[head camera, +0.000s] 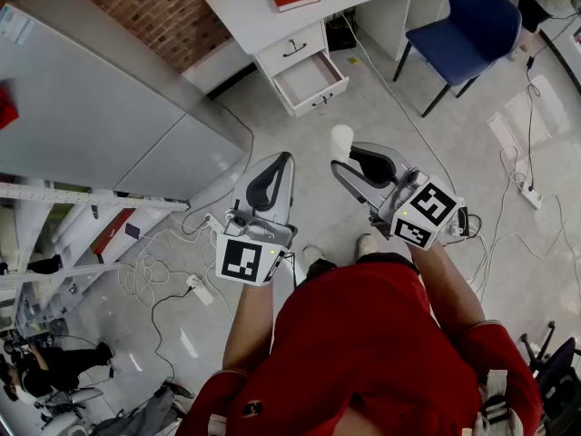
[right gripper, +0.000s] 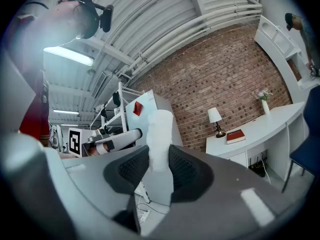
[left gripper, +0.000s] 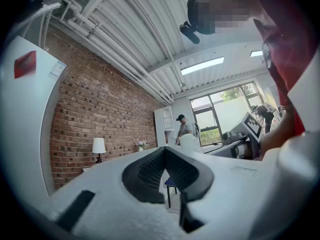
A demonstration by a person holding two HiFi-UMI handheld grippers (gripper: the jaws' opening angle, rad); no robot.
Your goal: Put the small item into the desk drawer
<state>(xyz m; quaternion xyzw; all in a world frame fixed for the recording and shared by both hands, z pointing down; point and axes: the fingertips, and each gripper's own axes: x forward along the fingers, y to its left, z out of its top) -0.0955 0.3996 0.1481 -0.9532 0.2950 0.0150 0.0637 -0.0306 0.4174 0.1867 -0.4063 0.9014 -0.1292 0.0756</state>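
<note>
Person in a red top [head camera: 363, 334] carries 2 pale grey grippers with black ribbed pads: the left gripper [head camera: 287, 158] and right gripper [head camera: 341, 162], both ahead of the top. Each bears a white marker cube [head camera: 247, 260] with black squares. 2 white shoes [head camera: 313, 258] show just beyond the top.

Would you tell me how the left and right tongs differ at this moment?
The right tongs grip a white item; the left tongs hold nothing. The right tongs' jaws stand apart around the white item; the left tongs' jaws meet at the tips. Both are held level, side by side.
</note>
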